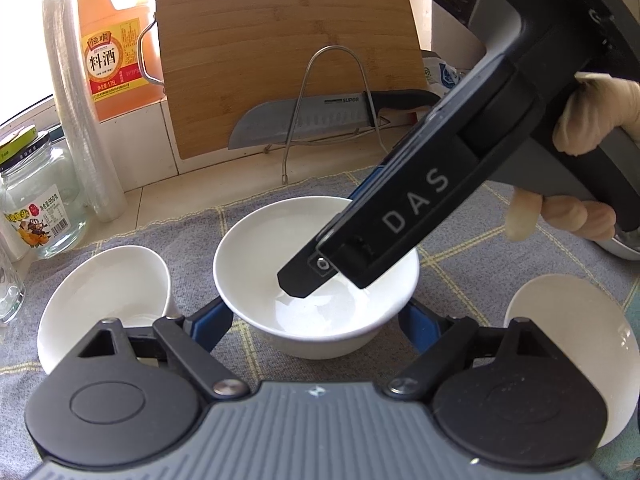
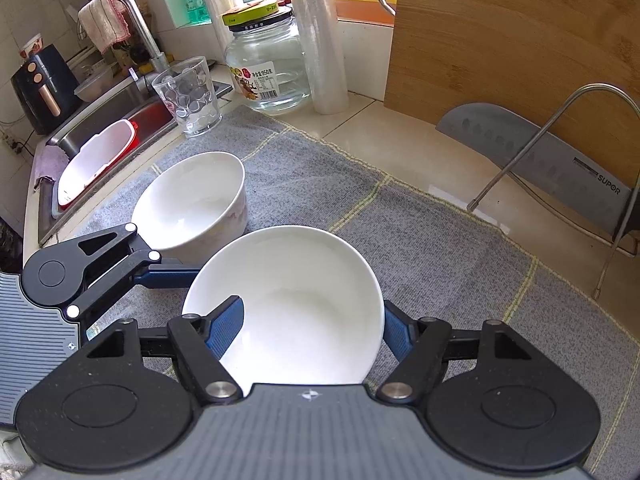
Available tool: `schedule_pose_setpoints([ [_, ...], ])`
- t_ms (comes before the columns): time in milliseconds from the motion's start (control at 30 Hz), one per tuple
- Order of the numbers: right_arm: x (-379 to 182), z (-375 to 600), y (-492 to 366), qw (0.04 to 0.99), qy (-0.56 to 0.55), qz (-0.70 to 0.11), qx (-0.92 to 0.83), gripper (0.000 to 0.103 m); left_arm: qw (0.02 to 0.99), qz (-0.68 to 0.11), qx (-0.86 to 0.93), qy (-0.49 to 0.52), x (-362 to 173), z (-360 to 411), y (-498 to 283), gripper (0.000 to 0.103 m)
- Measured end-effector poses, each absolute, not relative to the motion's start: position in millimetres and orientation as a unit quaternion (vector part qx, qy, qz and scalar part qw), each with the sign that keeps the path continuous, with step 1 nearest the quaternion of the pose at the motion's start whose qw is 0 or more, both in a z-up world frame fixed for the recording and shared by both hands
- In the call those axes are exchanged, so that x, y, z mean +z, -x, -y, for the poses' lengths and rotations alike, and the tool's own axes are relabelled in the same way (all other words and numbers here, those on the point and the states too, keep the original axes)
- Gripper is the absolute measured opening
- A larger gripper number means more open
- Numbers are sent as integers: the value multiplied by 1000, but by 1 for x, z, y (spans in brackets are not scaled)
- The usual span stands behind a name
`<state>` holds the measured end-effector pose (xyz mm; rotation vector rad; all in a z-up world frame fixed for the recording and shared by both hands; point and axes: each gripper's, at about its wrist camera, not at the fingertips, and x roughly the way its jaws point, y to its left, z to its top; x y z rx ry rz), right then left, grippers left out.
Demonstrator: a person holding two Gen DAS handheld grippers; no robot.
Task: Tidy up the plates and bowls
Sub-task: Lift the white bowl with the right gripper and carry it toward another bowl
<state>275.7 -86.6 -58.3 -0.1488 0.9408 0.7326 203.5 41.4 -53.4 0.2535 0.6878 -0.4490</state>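
Where the tools meet: middle bowl (image 1: 248,240), round, glossy white ceramic, upright on the cloth, between the other two white pieces.
Left tool (image 1: 316,320): blue ribbed pads against the bowl's outer wall on both sides; clenched on it, jaws wide.
Right tool (image 2: 312,332): one blue pad lies inside the bowl and the other sits outside its rim; cannot tell if the pads press on the wall.
Hand (image 1: 588,120): pale glove, wrapped round the right tool's black handle.
Tall bowl (image 2: 192,200): white, deeper and straight-walled, with a faint pattern on its side; just beside the middle bowl, on the sink side.
Third white dish (image 1: 572,340): smooth curved rim, partly hidden by the left tool's body; near the middle bowl on the other side.
Cloth (image 2: 420,248): grey and nubby with yellow grid lines, lying flat on the surface (image 2: 400,140) of glossy cream tile.
Cutting board (image 1: 280,40): bamboo, striped grain, standing against the wall.
Knife (image 1: 304,120): grey dimpled blade with a black handle, in a bent wire rack (image 1: 334,48) in front of the board.
Jar (image 2: 268,64): clear glass, lid on, at the cloth's far edge.
Glass (image 2: 190,96): clear, dimpled, upright near the sink.
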Motion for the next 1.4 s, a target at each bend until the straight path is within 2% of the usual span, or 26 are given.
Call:
schedule_pose_setpoints([
  [1033, -13, 132, -186, 854, 23, -420, 307, 80, 888, -314, -300, -149, -4, -21, -133, 89],
  [1400, -12, 157, -152, 866, 3, -417, 278, 80, 872, -313, -340, -162, -3, -6, -113, 89],
])
